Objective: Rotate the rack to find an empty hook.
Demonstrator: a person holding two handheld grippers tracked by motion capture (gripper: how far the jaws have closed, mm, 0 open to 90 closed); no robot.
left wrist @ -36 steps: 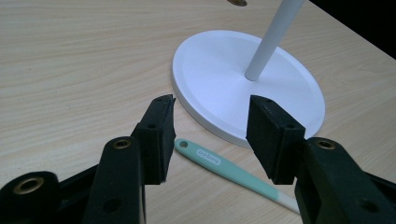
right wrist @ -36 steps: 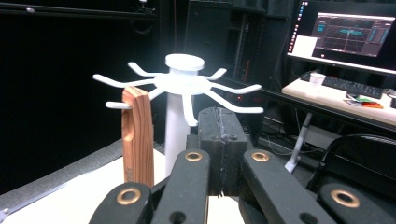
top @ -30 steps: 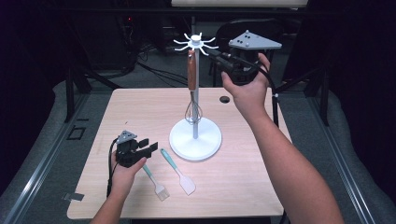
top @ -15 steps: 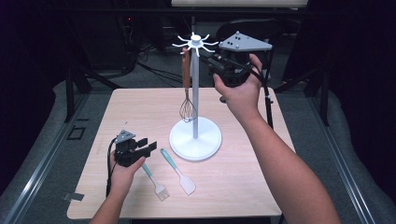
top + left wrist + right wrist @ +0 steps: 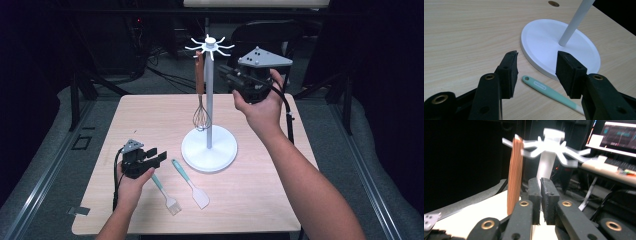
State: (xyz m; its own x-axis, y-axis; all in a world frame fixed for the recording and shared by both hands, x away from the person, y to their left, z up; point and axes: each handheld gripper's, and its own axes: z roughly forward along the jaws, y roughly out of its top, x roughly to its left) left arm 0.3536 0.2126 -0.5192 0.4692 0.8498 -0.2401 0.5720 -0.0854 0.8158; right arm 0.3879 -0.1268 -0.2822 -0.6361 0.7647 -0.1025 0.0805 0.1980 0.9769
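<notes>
Your right gripper [image 5: 231,75] has just begun opening, nothing between its near-closed jaws; whisk [image 5: 200,95] now hangs from the rack [image 5: 210,47]. Left gripper [image 5: 152,156] wide over the brush [image 5: 165,192]: next.

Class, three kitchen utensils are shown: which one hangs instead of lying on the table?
The wooden-handled whisk: it hangs from the white stand's hooks, while the teal spatula and brush lie flat.

The left tongs [image 5: 150,159] sit low at the frame's lower left, jaws spread and empty. The right tongs [image 5: 227,72] are raised at upper centre, forearm stretched from the lower right, jaws nearly together with a thin gap, having just been opening, nothing between them.
</notes>
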